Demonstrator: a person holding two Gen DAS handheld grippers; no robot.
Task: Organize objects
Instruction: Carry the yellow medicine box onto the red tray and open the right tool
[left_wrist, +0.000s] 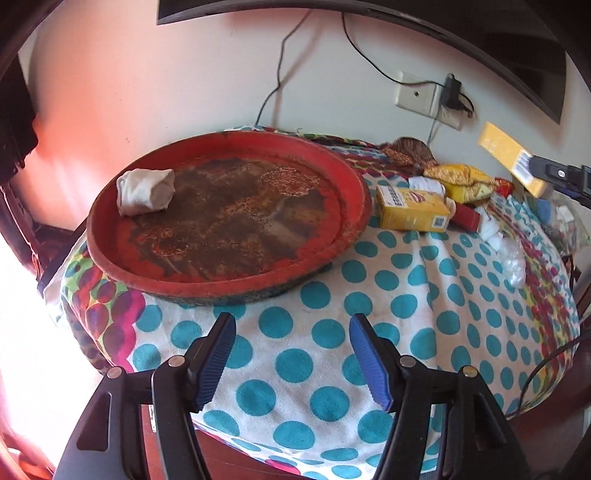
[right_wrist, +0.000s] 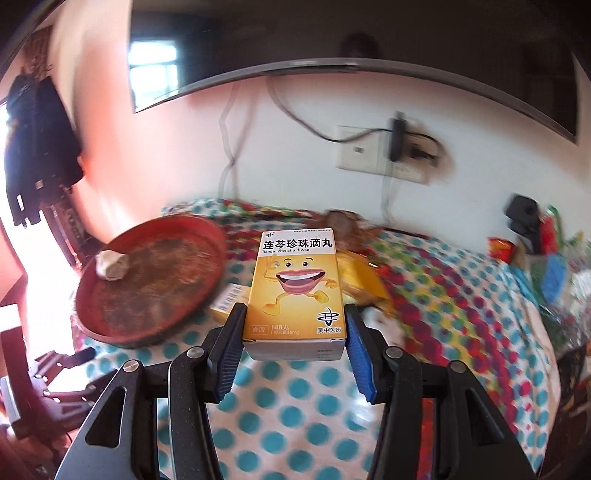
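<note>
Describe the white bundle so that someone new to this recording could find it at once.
Find the big round red tray on the polka-dot cloth. The white bundle lies inside it near the far left rim. It is the only thing in the tray, crumpled and pale, while the yellow boxes lie outside to the right.

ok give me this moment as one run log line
left gripper open, empty | right gripper shut on medicine box, lifted | red tray holds cloth wad
</note>
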